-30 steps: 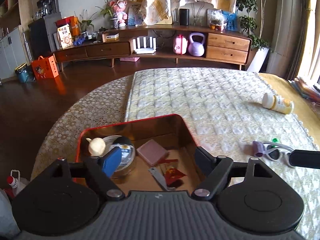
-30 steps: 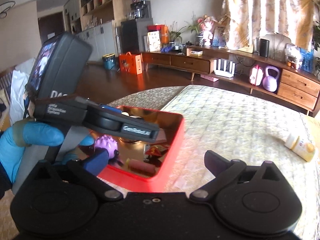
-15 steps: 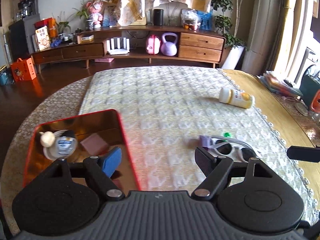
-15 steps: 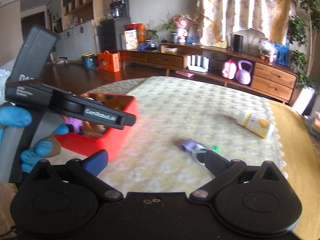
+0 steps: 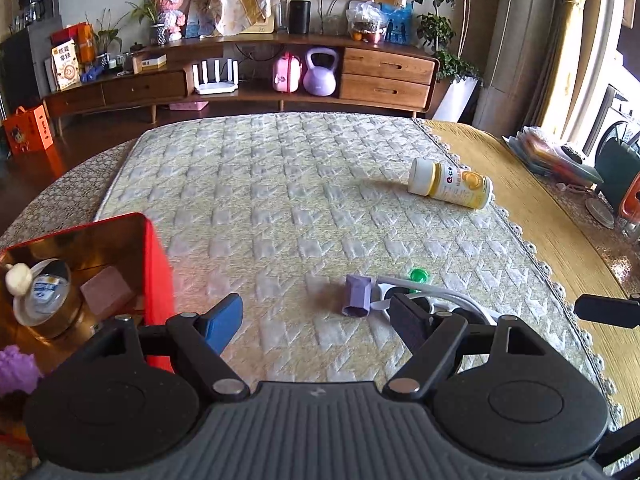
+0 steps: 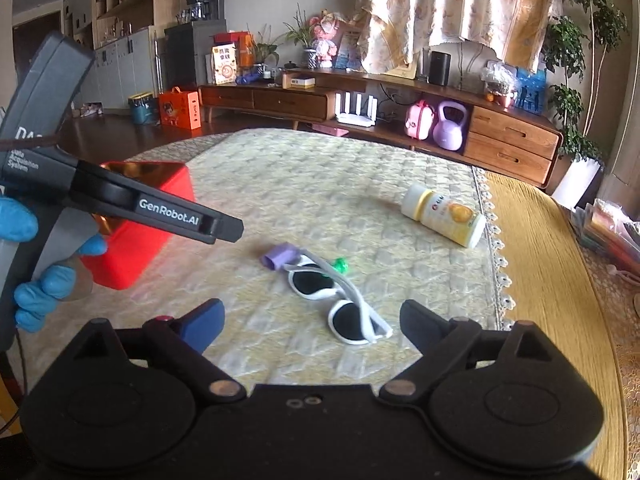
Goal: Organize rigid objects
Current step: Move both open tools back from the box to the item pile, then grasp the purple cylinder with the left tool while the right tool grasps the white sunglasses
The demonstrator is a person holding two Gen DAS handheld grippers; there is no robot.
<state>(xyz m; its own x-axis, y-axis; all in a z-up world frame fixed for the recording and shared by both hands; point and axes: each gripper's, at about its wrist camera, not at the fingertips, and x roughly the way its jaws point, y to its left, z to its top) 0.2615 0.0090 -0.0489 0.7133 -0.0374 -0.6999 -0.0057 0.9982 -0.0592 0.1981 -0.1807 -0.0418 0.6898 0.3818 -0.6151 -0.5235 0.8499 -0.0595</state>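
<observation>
White sunglasses point(image 6: 340, 300) lie on the quilted cloth, just ahead of my right gripper point(image 6: 310, 326), whose jaws are closing with nothing between them. A small purple block point(image 6: 280, 255) point(image 5: 357, 295) and a green bead point(image 6: 341, 265) point(image 5: 419, 275) rest beside the glasses. A yellow bottle point(image 6: 444, 216) point(image 5: 450, 184) lies on its side farther back. My left gripper point(image 5: 316, 320) is open and empty over the cloth, right of the red box point(image 5: 158, 272) point(image 6: 144, 248), which holds a tape roll point(image 5: 44, 300), a pink block point(image 5: 106, 292) and other small items.
The table's yellow edge point(image 5: 540, 216) runs along the right with a stack of papers point(image 5: 548, 156). A low wooden sideboard point(image 5: 248, 80) stands across the room. A gloved hand point(image 6: 24, 264) holds the left gripper in the right wrist view.
Both grippers have swung rightward from above the red box toward the sunglasses and purple block. The right gripper's jaws have narrowed slightly.
</observation>
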